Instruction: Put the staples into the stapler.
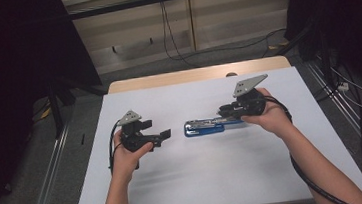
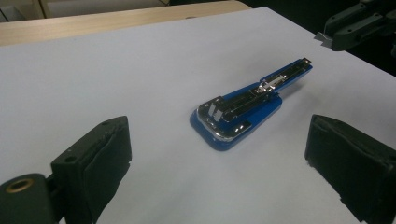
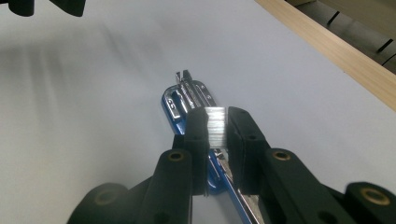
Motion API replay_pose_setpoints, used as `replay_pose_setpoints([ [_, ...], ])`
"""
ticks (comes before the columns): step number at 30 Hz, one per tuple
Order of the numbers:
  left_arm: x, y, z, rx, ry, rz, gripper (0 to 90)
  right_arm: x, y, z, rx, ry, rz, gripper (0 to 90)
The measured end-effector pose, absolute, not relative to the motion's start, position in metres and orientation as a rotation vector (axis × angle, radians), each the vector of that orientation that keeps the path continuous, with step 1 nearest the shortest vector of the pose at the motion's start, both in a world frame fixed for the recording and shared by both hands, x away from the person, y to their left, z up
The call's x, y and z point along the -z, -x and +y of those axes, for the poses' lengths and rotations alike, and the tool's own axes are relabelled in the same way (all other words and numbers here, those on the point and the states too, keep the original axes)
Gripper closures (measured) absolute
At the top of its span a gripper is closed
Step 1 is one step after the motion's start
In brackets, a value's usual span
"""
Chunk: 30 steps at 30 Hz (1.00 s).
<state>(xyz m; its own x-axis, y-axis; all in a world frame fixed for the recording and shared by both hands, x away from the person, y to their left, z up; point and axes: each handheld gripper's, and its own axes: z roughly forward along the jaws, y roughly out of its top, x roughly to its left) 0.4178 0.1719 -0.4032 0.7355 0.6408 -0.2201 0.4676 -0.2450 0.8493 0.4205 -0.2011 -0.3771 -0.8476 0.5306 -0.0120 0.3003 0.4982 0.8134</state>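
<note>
A blue stapler (image 1: 204, 127) lies opened flat near the middle of the white sheet (image 1: 216, 174) that covers the table, its metal staple channel facing up. The right gripper (image 3: 216, 125) hangs over the stapler's rear end with its jaws clamped on a strip of staples (image 3: 215, 127), held edge-up between the pads. The left gripper (image 1: 164, 133) waits just beside the stapler's head, jaws wide apart and empty, touching nothing. The likely trouble is the strip itself: squeezed too hard or tipped off line with the channel, it could snap into pieces or jam against the rail. With nothing pinning the stapler, a sideways nudge could also skid it across the smooth sheet.
</note>
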Motion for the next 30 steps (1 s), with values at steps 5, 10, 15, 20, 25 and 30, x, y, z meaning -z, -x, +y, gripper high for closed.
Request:
replay_pose_setpoints([
  [5,0.405,-0.419,0.172,-0.221,-1.906,0.852,7.0,0.374,-0.428,-0.199,-1.272,-0.693,2.475,79.5],
  [10,0.404,-0.419,0.175,-0.222,-1.901,0.858,6.6,0.375,-0.435,-0.196,-1.265,-0.676,2.485,79.6],
  [15,0.403,-0.417,0.176,-0.227,-1.903,0.859,6.6,0.379,-0.442,-0.19,-1.271,-0.652,2.503,79.5],
  [20,0.403,-0.416,0.177,-0.228,-1.898,0.86,6.6,0.383,-0.447,-0.185,-1.283,-0.634,2.518,79.5],
  [25,0.402,-0.415,0.182,-0.236,-1.885,0.869,6.6,0.385,-0.45,-0.178,-1.285,-0.612,2.535,79.5],
  [30,0.403,-0.414,0.184,-0.258,-1.887,0.876,6.7,0.387,-0.455,-0.169,-1.286,-0.588,2.556,79.5],
])
